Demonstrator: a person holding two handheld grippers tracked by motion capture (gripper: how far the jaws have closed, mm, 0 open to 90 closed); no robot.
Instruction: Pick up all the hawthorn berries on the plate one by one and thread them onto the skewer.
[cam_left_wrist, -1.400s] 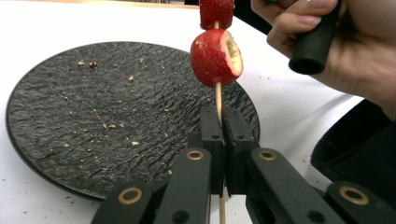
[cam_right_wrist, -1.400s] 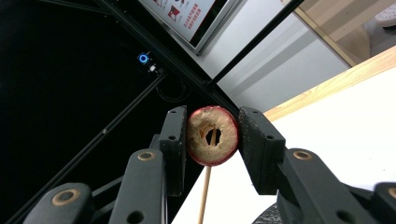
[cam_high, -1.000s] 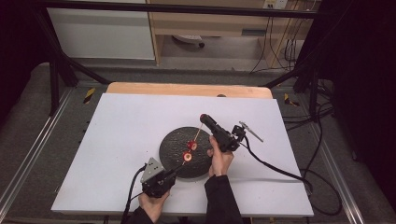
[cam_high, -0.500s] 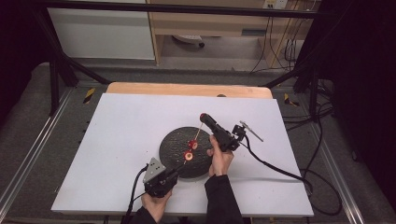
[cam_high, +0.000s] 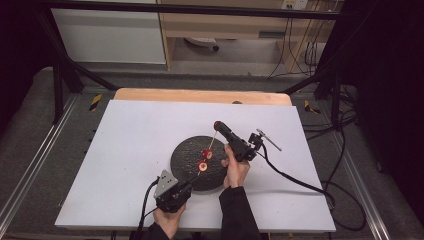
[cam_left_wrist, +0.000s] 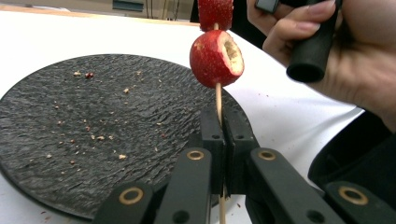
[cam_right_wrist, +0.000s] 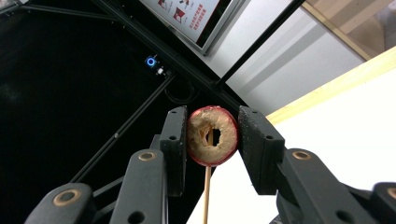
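A thin wooden skewer (cam_high: 212, 142) slants over a round black plate (cam_high: 184, 150). My left gripper (cam_high: 190, 181) is shut on its lower end; in the left gripper view the stick (cam_left_wrist: 218, 100) rises from between the closed jaws (cam_left_wrist: 223, 140). Two cored red fruits (cam_high: 202, 166) (cam_high: 207, 154) are threaded on it, the lower fruit (cam_left_wrist: 216, 58) showing its hollow core. My right gripper (cam_high: 218, 125) is shut on a third red fruit at the skewer's upper tip. In the right gripper view this fruit (cam_right_wrist: 211, 135) is squeezed between both pads, the stick (cam_right_wrist: 206, 196) entering its hole.
The plate (cam_left_wrist: 93, 130) carries scattered crumbs and lies on a white table top (cam_high: 125, 150) with a wooden strip (cam_high: 200, 96) at the far edge. The right gripper's cable (cam_high: 290, 177) trails across the table's right side. Metal frame bars (cam_high: 65, 70) stand around the table.
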